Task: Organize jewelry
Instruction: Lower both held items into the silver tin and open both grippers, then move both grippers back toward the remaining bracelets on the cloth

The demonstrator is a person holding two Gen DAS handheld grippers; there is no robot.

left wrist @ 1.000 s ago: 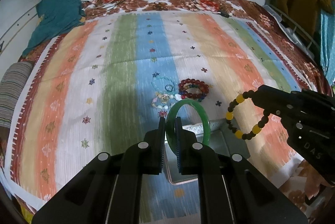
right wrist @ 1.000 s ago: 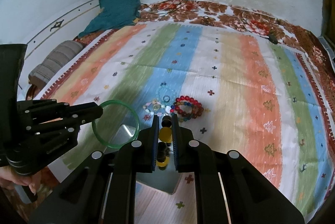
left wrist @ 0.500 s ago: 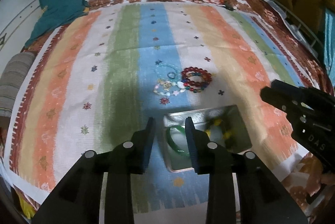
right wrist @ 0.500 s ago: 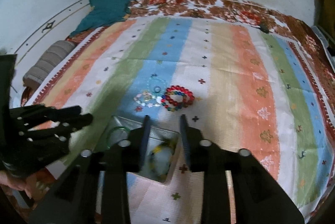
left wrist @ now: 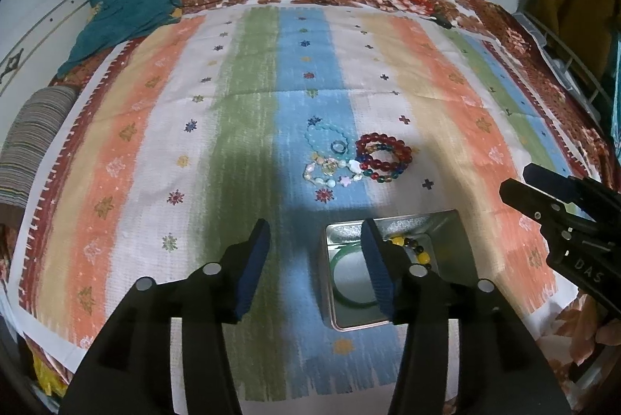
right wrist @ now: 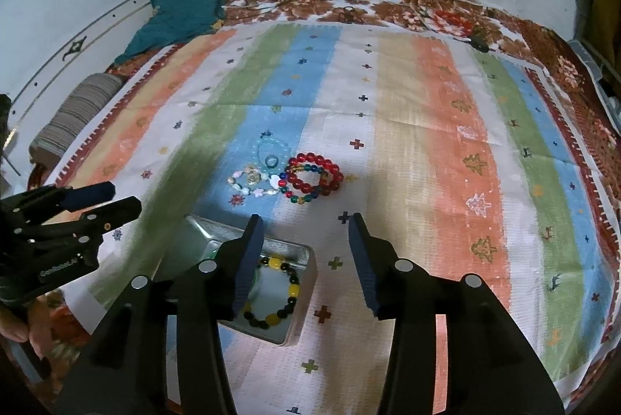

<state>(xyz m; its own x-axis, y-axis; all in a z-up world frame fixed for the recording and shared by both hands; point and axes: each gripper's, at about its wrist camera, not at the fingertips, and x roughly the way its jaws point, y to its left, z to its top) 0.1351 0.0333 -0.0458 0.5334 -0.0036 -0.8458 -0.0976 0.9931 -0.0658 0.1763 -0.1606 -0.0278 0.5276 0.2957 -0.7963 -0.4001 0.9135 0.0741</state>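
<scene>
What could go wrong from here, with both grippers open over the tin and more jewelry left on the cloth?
1. The red bead bracelet, pale charm bracelet and small ring lie touching; a pinch may drag a neighbour along.
2. The tin already holds the green bangle and yellow-black bracelet; later drops may pile up or tangle.
3. The left gripper and right gripper, whose jaws have just been opening and hold nothing, sit close together and could collide.

A shallow metal tin (left wrist: 446, 232) sits near the bed's front edge on the striped cloth (left wrist: 240, 128). Flat inside it lie a green bangle (left wrist: 341, 294) and a black-and-yellow bead bracelet (right wrist: 289, 293). Just beyond the tin, on the blue stripe, lie red bead bracelets (left wrist: 382, 155), a pale shell-bead bracelet (left wrist: 330, 172), a light-blue bead bracelet (left wrist: 314, 137) and a small ring (left wrist: 338, 146).
</scene>
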